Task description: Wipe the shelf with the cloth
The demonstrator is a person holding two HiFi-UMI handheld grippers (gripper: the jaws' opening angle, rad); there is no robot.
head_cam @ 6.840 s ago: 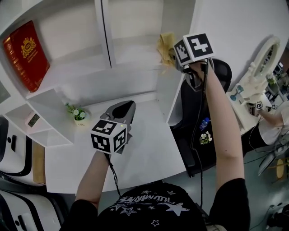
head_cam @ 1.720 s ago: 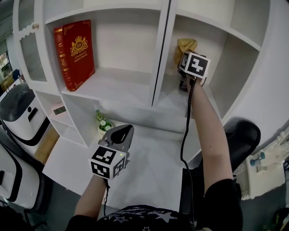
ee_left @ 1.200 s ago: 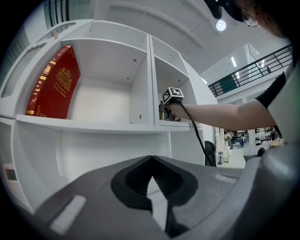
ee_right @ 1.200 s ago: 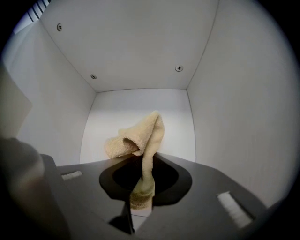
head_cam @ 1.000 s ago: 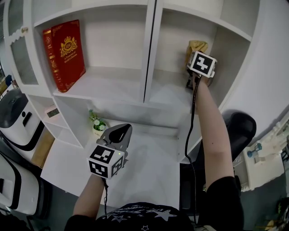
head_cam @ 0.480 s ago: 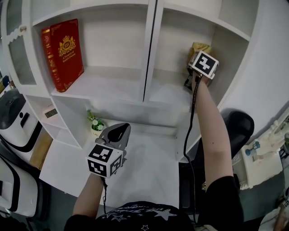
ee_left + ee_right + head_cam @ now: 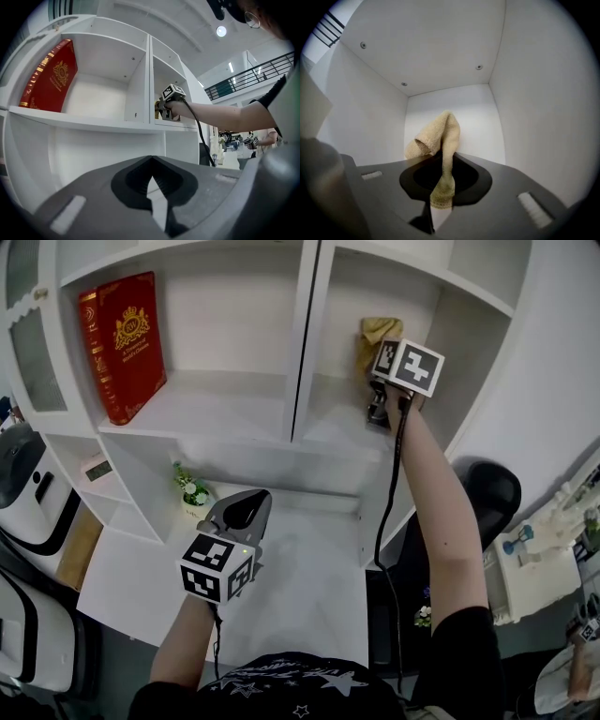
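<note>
R gripper [image 7: 443,161] slid left, jaws clamping 1 cloth [image 7: 440,133]; L gripper [image 7: 151,164] jaws closed, empty; 1 book [image 7: 122,343]

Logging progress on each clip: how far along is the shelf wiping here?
Done: the cloth is picked up, pinched in the shut right claw. In hand: that claw is inside the right compartment of the shelf, with the cloth sticking out ahead of it. Left: the wiped area can't be judged; the compartment with the red book may remain. The left claw is shut and empty.
</note>
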